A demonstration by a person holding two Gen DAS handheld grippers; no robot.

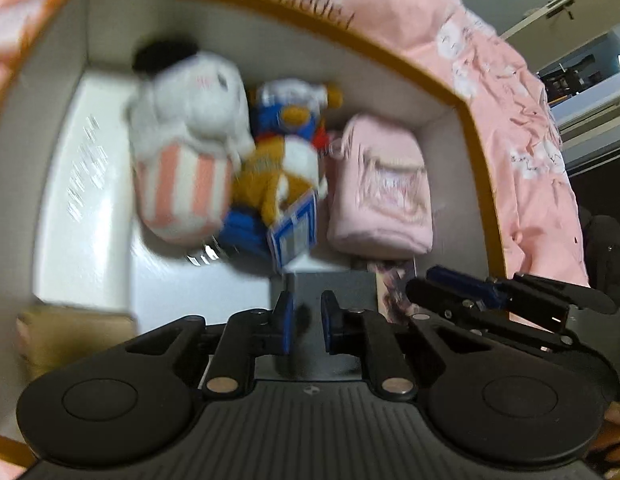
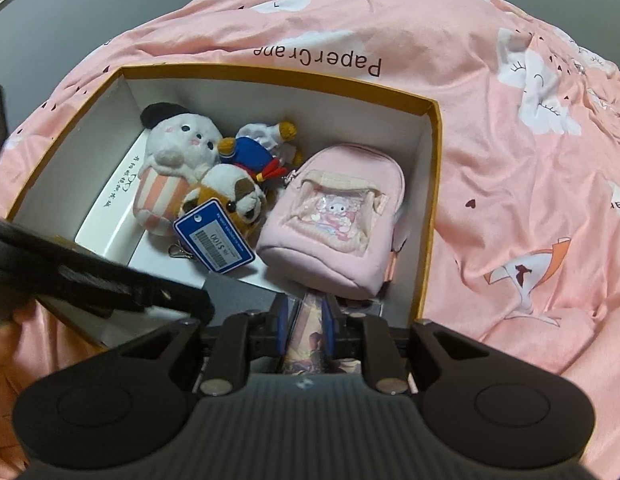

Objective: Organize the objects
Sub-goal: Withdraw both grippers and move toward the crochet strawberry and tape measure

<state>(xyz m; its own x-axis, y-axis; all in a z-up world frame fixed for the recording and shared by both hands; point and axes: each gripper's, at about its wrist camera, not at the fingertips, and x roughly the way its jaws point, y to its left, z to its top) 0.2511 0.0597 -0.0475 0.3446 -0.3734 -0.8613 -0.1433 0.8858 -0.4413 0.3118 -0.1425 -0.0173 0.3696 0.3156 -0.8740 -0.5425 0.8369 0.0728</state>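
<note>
Setting: sitting on a rumpled pink printed bedsheet [image 2: 509, 160], an open cardboard box with a mustard-yellow rim and white inside [image 2: 433, 160].
Already stowed: lying side by side along the far wall, a white plush animal in a pink-striped cup [image 2: 178, 136], a small plush figure in blue clothes [image 2: 254, 148], a brown-and-white plush dog [image 2: 230, 196] with a blue barcode tag [image 2: 214, 236], and a pale pink mini backpack pouch [image 2: 333, 216].
Task's thing: standing on edge at the near wall, just in front of the backpack pouch, a thin flat item with a pastel printed cover [image 2: 308, 332] (card or booklet, too blurred to tell).
Risk, right side: slipping or toppling flat if let go while standing this upright, or snagging under the backpack pouch and nudging it onto the dog.
Risk, left side: dragging the dark grey flat case [image 1: 321, 284] into the tag and the plush pile if pulled carelessly; bumping the two tongs together, working this near each other.
Right gripper [image 2: 308, 308]: clamping narrowly, pads appearing to press both faces of the printed item.
Left gripper [image 1: 307, 308]: clenching down to a narrow gap, seemingly pinching the near edge of the grey case (contact itself blurred).
</note>
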